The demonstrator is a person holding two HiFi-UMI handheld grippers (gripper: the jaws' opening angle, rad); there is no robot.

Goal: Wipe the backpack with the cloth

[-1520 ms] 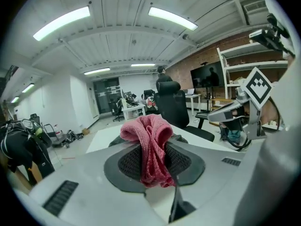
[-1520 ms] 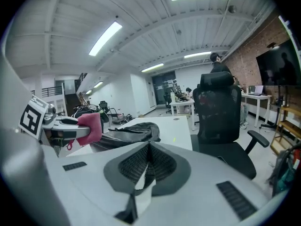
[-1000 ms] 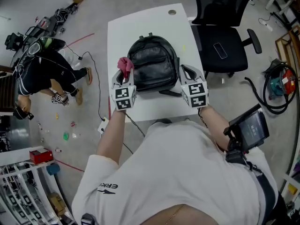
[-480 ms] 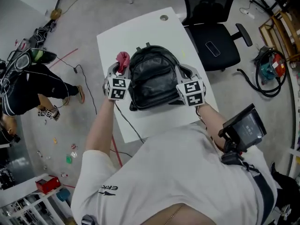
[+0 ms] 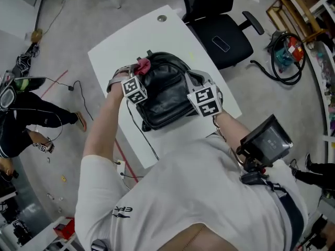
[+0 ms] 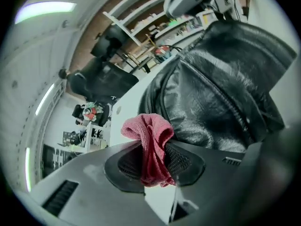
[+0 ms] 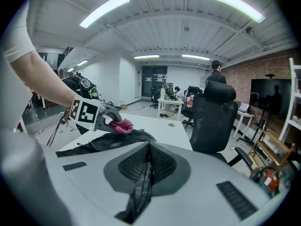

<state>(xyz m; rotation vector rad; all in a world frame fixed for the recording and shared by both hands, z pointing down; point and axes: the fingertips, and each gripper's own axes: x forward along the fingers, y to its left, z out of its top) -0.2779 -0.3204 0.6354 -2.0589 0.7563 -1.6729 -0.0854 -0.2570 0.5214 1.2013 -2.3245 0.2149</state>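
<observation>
Backpack point(image 5: 165, 90), black and leathery, lies flat on the white desk point(image 5: 118, 41), its long axis running slantwise away from the person with the carry handle at the far end. The left gripper point(image 5: 140, 69) has its jaws pressed together on a bunched pink cloth point(image 5: 143, 64), which pokes out past the tips at the bag's far left shoulder. It looks to be touching the leather or just beside it; contact cannot be told for sure. From those jaws the bag's broad face spreads to the right and back toward the person, so a wiping stroke would likely run that way, and the left hand is the nearer one. The right gripper point(image 5: 194, 82), at the bag's right side, pinches a black strap point(image 7: 140, 192), probably steadying the bag.
</observation>
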